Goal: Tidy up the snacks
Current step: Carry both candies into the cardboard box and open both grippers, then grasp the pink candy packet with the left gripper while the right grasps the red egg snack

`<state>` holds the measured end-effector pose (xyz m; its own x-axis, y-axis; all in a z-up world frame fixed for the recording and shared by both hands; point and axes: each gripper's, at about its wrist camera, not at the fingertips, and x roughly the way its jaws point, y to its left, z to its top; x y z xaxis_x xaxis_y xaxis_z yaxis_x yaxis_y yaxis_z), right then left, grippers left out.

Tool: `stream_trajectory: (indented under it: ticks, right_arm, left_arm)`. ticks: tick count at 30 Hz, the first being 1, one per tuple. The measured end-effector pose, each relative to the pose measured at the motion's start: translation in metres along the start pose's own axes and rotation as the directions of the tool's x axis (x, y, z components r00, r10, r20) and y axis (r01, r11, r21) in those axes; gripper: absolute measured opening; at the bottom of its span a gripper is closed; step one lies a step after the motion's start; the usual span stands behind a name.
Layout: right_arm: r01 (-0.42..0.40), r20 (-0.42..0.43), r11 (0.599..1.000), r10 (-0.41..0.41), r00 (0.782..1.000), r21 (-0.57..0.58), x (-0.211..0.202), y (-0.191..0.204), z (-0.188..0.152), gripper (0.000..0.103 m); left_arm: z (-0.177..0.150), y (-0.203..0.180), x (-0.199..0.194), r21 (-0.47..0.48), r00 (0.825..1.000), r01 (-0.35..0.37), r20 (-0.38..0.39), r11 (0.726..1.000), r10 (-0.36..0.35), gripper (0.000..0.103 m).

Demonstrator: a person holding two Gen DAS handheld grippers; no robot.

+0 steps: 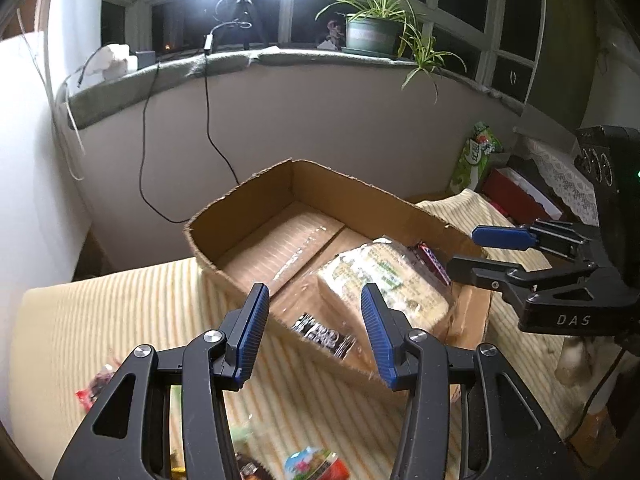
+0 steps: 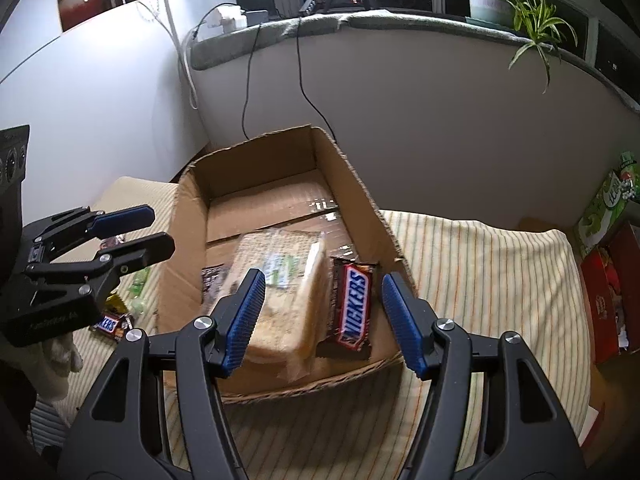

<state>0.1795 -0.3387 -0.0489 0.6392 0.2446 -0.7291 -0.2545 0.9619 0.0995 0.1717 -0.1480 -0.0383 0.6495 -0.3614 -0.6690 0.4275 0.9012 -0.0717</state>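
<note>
An open cardboard box (image 1: 240,196) (image 2: 256,144) stands on a striped cloth (image 1: 120,304). Inside it lie a wrapped bread loaf (image 1: 384,280) (image 2: 280,292), a Snickers bar (image 2: 352,308) beside the loaf, and a small dark wrapper (image 1: 320,332). My left gripper (image 1: 315,296) hovers open over the box's near wall, with nothing between its pads. My right gripper (image 2: 324,280) is open above the loaf and the Snickers bar, touching neither. Each gripper also shows in the other's view: the right gripper (image 1: 466,250) and the left gripper (image 2: 160,230).
Loose snacks lie on the cloth: a red packet (image 1: 94,390), a colourful packet (image 1: 316,464), another Snickers bar (image 2: 110,324). A green pack (image 1: 476,156) and a red box (image 2: 608,292) sit at the right. Behind are a wall, cables and a potted plant (image 1: 372,32).
</note>
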Motion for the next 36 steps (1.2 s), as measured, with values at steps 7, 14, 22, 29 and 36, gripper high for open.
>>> stream_trajectory:
  ticks: [7, 14, 22, 29, 36]
  right_arm:
    - [-0.044, 0.021, 0.998, 0.045, 0.999, -0.033, -0.021, 0.022, -0.009, 0.064]
    - [-0.113, 0.018, 0.986, 0.116, 0.993, -0.124, -0.044, 0.066, -0.027, 0.064]
    - [-0.194, -0.005, 0.954, 0.198, 0.980, -0.230, -0.062, 0.118, -0.050, 0.064]
    - [-0.266, -0.069, 0.914, 0.257, 0.964, -0.307, -0.063, 0.158, -0.075, 0.064]
    - [-0.263, -0.121, 0.905, 0.235, 0.964, -0.333, -0.049, 0.176, -0.098, 0.064]
  left_arm:
    - [-0.015, 0.024, -0.029, -0.056, 1.000, -0.029, 0.009, 0.998, 0.029, 0.047]
    - [-0.044, 0.058, -0.068, -0.126, 0.995, -0.090, 0.026, 0.988, 0.094, 0.046]
    - [-0.081, 0.091, -0.101, -0.208, 0.989, -0.144, 0.014, 0.967, 0.150, 0.046]
    - [-0.114, 0.107, -0.112, -0.263, 0.987, -0.157, -0.015, 0.952, 0.159, 0.046]
    - [-0.136, 0.100, -0.119, -0.273, 0.991, -0.132, -0.035, 0.953, 0.128, 0.046]
